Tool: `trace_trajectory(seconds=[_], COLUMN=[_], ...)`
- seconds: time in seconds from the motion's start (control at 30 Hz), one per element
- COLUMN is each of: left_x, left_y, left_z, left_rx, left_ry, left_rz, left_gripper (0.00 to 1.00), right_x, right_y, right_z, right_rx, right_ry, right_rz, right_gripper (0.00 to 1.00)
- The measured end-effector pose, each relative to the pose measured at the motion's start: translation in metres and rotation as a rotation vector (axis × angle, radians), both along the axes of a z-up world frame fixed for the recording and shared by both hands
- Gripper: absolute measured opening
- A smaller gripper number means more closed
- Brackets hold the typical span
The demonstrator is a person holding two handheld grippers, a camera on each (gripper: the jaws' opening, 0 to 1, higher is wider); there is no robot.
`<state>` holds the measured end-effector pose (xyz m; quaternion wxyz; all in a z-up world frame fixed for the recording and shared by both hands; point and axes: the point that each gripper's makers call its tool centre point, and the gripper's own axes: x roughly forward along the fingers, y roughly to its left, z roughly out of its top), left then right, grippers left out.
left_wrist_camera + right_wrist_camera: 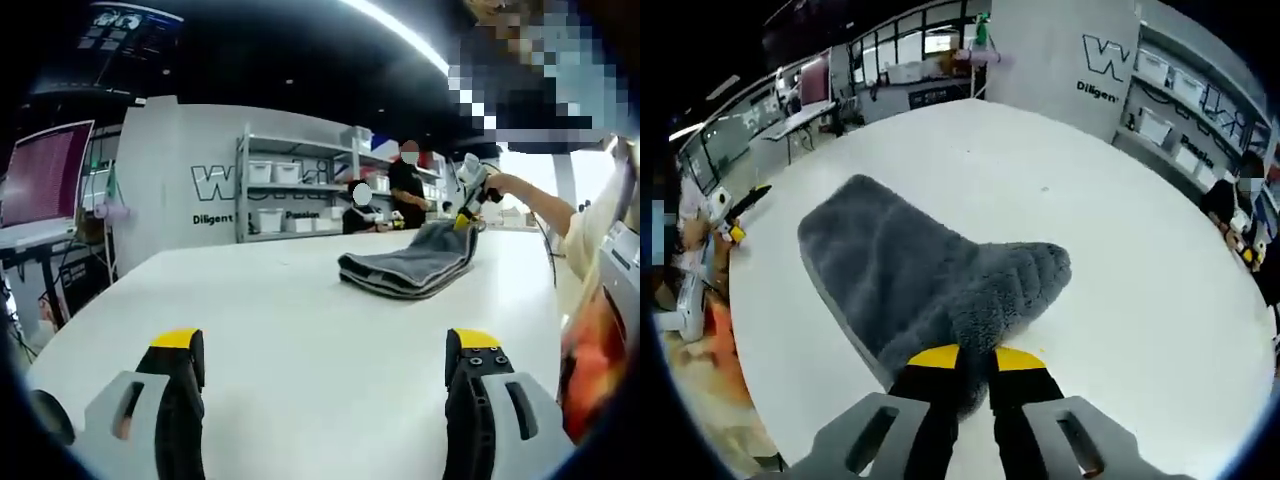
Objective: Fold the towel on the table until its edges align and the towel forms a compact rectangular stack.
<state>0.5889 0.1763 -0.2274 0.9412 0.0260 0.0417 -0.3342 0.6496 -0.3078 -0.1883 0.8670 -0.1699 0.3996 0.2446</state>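
The grey towel (410, 265) lies folded in layers on the white table (280, 330), far ahead and to the right of my left gripper (325, 345). That gripper stands open low over the bare tabletop, holding nothing. A hand holds my right gripper (468, 215) at the towel's far raised corner. In the right gripper view the towel (890, 265) spreads away from me, and my right gripper (977, 360) is shut on its near, bunched-up corner, lifted a little off the table (1120, 230). The left gripper (743, 208) shows small at the table's left edge.
Metal shelves with white bins (285, 195) stand behind the table beside a grey wall with lettering (160, 190). Two people (405, 190) are at the shelves. A monitor (45, 175) stands at the left. Desks (790, 120) lie beyond the table's far edge.
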Motion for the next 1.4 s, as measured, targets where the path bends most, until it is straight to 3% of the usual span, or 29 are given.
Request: trace_trajectory(seconds=[0.4,0.7,1.2,1.4], left_x=[-0.002,-0.002,0.0,0.0], left_y=[-0.001,-0.001,-0.002,-0.002], left_z=[0.0,0.001,0.003,0.003], left_rx=[0.003,-0.002,-0.011,-0.011], left_ry=[-0.007,-0.012,-0.013,-0.014], left_rz=[-0.004,-0.002,-0.012,-0.01], left_gripper=[0.99,0.99,0.99,0.99], right_x=[0.007,0.011,0.023,0.027], right_y=[0.07,0.126,0.211,0.241], right_z=[0.052,0.074,0.078,0.064], right_rx=[-0.201,-0.251,-0.243,-0.234], right_ry=[-0.152,-0.203,-0.211,-0.173], right_rz=[0.163,0.281,0.47,0.542], right_gripper=[0.04,0.03,0.04,0.04])
